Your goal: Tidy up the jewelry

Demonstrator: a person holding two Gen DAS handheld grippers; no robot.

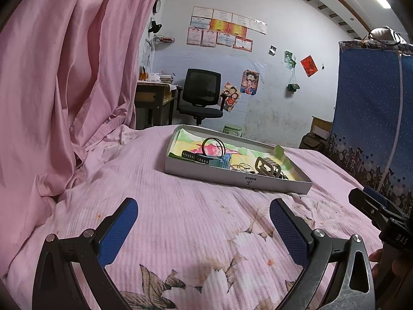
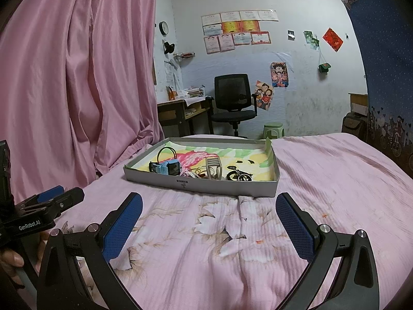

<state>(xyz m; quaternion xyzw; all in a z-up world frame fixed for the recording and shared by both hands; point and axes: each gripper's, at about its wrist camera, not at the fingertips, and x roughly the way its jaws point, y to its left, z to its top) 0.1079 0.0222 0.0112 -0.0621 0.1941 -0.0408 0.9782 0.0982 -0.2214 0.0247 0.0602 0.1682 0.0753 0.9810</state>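
1. The left hand-held gripper (image 1: 204, 228) hovers over the bed (image 1: 180, 232) short of the grey cardboard tray (image 1: 232, 179), its blue-padded fingers (image 1: 117, 232) spread wide with nothing between them.
2. The right hand-held gripper (image 2: 209, 226) hangs likewise before the tray, jaws wide apart and empty.
3. The tray rests on the pink floral bedspread, lined with a coloured drawing.
4. Inside the tray, a blue watch (image 2: 165, 168) lies toward its left end, with a dark ring-shaped bangle (image 2: 166, 152) standing just behind it.
5. A beige hair claw (image 2: 214, 166) sits near the tray's middle, beside tangled thin chains (image 2: 192, 174).
6. Dark metal pieces (image 2: 238, 175) lie at the tray's right end.
7. Beyond the tray stand an office chair (image 2: 233, 103) and a desk (image 2: 180, 113); a pink curtain (image 2: 77, 77) hangs to the tray's left.
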